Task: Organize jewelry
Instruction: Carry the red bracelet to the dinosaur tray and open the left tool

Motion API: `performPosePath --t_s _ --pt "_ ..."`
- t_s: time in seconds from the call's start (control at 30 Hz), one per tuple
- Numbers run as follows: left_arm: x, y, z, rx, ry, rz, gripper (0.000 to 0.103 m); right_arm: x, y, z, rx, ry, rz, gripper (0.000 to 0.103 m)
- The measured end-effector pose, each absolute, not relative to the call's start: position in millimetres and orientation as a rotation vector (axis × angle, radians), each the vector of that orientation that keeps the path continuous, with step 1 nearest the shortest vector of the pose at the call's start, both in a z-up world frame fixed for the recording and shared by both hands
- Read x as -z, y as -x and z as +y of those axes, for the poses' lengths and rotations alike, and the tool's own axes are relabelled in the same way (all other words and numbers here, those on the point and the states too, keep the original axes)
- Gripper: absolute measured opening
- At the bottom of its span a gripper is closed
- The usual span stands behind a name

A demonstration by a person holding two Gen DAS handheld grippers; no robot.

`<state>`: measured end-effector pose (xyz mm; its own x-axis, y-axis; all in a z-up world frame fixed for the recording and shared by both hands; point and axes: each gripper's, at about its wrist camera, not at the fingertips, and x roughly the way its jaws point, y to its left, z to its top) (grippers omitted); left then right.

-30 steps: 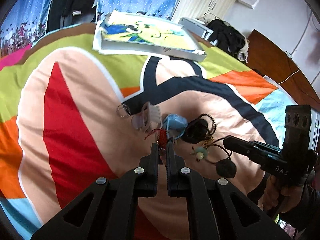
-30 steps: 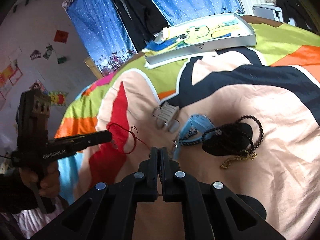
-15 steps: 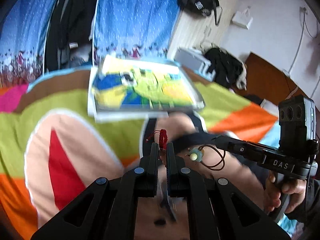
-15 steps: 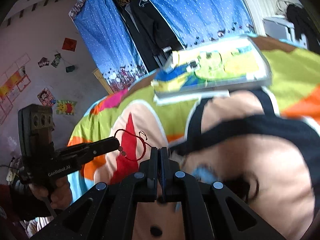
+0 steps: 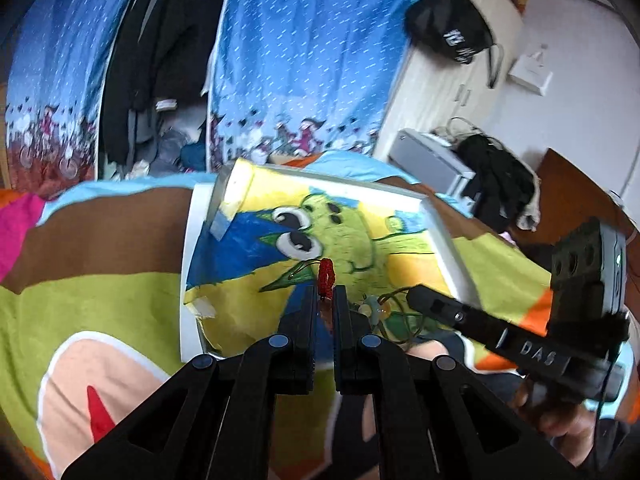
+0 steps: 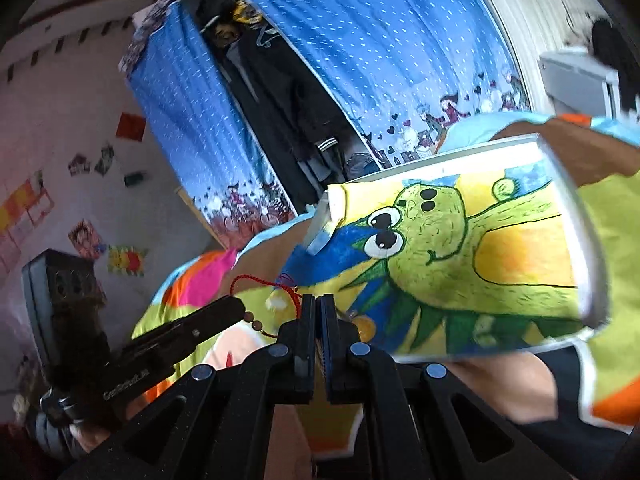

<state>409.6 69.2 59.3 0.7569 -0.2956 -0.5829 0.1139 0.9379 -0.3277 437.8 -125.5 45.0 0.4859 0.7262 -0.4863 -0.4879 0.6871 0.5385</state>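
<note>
My left gripper (image 5: 325, 294) is shut on a red cord bracelet (image 5: 326, 276), held in the air over the near edge of the white box (image 5: 436, 224) with a green cartoon drawing inside. The red bracelet (image 6: 264, 284) also hangs from the left gripper (image 6: 236, 308) in the right wrist view. My right gripper (image 6: 317, 300) is shut on a dark cord necklace with a pale green bead (image 5: 374, 308), seen dangling from its tip (image 5: 416, 294) in the left wrist view, just over the box's front.
The box (image 6: 576, 216) lies on a colourful bedspread (image 5: 100, 300). Blue curtains (image 5: 300, 60) and hanging dark clothes (image 5: 152, 60) are behind the bed. A wooden headboard (image 5: 580, 188) stands at the right.
Both grippers have lifted from the pile of jewelry on the bedspread and moved forward to the box, each carrying its piece. The other jewelry has dropped out of view.
</note>
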Motion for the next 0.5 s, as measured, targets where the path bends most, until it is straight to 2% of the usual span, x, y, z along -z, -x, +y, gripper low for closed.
performPosePath --t_s 0.27,0.5 --pt "-15.2 -432.7 94.0 0.171 0.318 0.773 0.005 7.3 -460.0 -124.2 -0.683 -0.395 0.828 0.003" --pt "-5.5 -426.7 91.8 0.121 0.27 0.811 0.005 13.4 -452.6 -121.8 -0.652 -0.351 0.813 0.006"
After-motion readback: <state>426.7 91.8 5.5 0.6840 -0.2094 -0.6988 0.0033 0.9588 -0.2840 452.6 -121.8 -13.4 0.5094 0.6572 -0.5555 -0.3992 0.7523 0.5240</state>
